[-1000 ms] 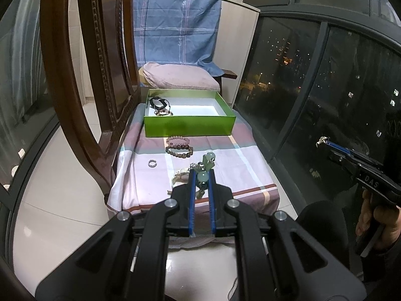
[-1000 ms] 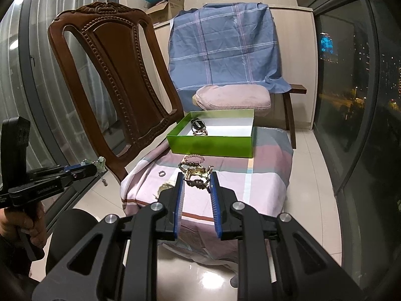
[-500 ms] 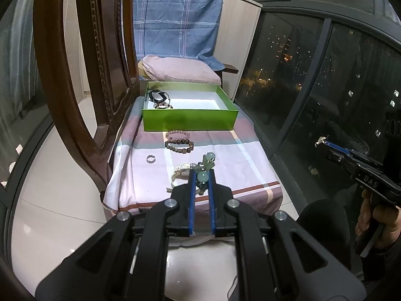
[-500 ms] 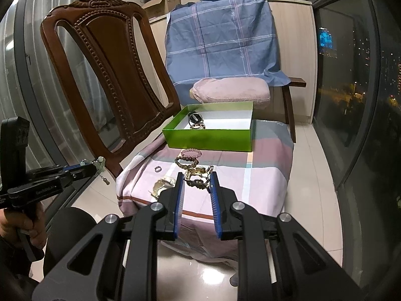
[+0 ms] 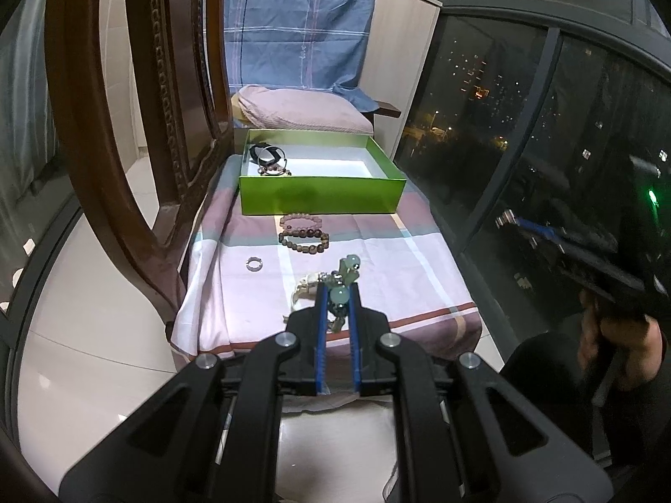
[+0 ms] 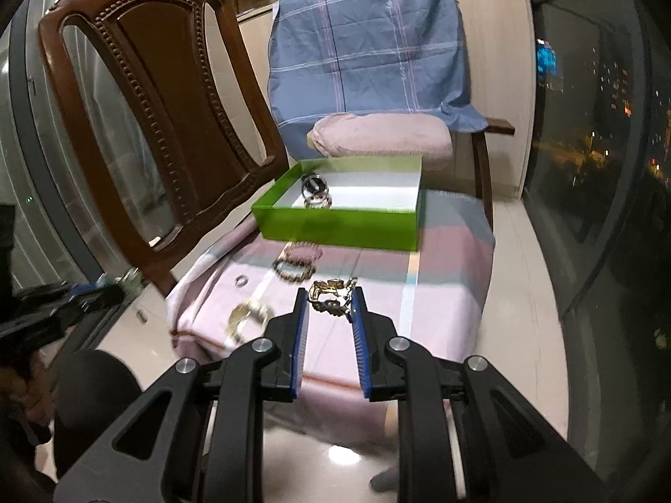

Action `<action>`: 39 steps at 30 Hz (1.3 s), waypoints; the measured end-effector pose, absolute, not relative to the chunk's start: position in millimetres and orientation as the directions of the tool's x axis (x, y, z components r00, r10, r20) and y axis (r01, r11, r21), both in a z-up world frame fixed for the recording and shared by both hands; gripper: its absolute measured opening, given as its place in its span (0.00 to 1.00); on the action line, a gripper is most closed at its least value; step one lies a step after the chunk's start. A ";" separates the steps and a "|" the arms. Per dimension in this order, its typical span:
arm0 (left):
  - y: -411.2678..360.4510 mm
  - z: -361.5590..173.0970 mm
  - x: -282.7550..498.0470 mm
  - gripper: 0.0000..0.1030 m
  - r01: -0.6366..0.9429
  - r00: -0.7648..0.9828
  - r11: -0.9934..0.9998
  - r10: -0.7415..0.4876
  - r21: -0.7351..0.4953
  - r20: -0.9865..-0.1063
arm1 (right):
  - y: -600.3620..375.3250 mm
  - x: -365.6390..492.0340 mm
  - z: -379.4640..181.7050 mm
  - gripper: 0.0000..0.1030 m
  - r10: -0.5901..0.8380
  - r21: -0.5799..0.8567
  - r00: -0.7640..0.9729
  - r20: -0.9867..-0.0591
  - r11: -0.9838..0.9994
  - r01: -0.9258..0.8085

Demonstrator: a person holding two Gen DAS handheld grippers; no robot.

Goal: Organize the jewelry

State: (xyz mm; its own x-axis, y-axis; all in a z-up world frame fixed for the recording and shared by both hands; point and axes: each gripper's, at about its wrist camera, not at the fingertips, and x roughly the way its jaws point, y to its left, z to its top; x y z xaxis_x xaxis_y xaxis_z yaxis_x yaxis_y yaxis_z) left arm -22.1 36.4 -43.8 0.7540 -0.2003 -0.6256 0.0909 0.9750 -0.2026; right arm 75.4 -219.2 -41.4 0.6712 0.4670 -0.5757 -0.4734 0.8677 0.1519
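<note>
My left gripper (image 5: 337, 289) is shut on a pale green bead bracelet (image 5: 344, 276) and holds it in the air short of the cloth-covered stool (image 5: 377, 276). My right gripper (image 6: 330, 299) is shut on a gold chain bracelet (image 6: 329, 293), also off the stool. A green box (image 5: 318, 195) stands at the stool's far end with a black bangle and a bead bracelet (image 5: 268, 157) inside. On the cloth lie a pink bead bracelet (image 5: 300, 222), a brown bead bracelet (image 5: 304, 241), a small ring (image 5: 253, 264) and a pale piece (image 5: 304, 289).
A carved wooden chair back (image 6: 167, 125) rises left of the stool. Behind the box is a pink cushion (image 5: 302, 111) on a chair draped with blue plaid cloth (image 6: 369, 50). Dark window glass (image 5: 524, 146) runs along the right. The floor is glossy white tile.
Both grippers have moved closer to the stool, each with its bracelet still held. The right wrist view is blurred by motion.
</note>
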 end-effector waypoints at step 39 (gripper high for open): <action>38.8 -34.5 15.4 0.09 0.070 0.741 0.982 -0.170 -0.177 -0.649 | -314.2 112.1 -80.2 0.97 0.325 0.227 0.870 -0.370 0.940 -0.255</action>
